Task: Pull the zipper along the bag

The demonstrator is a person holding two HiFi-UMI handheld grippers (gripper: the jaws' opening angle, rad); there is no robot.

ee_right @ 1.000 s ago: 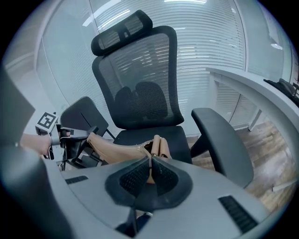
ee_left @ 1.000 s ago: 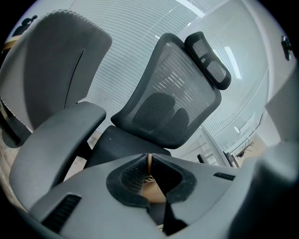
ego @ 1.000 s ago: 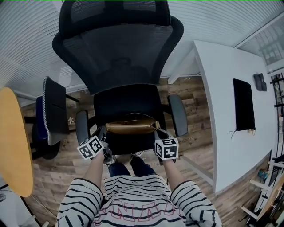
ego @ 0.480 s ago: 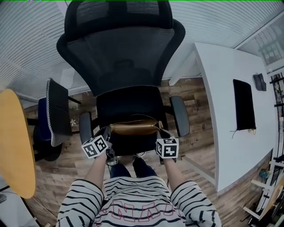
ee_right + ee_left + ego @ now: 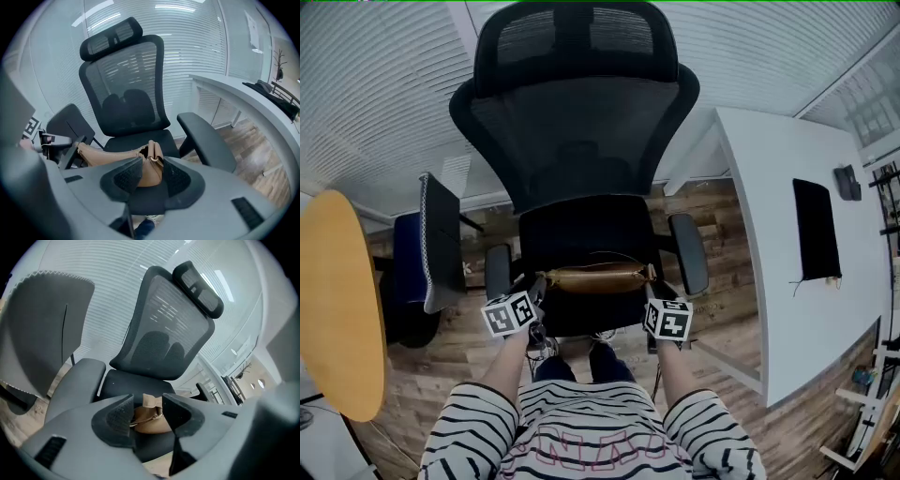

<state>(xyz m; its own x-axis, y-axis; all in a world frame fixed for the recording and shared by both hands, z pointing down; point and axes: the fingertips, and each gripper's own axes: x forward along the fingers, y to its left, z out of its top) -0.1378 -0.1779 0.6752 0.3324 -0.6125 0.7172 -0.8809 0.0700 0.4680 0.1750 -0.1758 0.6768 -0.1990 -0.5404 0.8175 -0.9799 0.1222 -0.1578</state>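
The brown bag (image 5: 598, 278) lies on the seat of the black office chair (image 5: 581, 141); its long side runs from left to right across the seat, with one end near each armrest; its top edge faces up. The left gripper (image 5: 532, 292) is at the bag's left end; its jaws have just been opening and stand apart, with that end between them, not squeezed. The right gripper (image 5: 651, 287) is at the right end; its jaws have just been opening too; the bag's end with a gold ring (image 5: 151, 158) sits loose between them.
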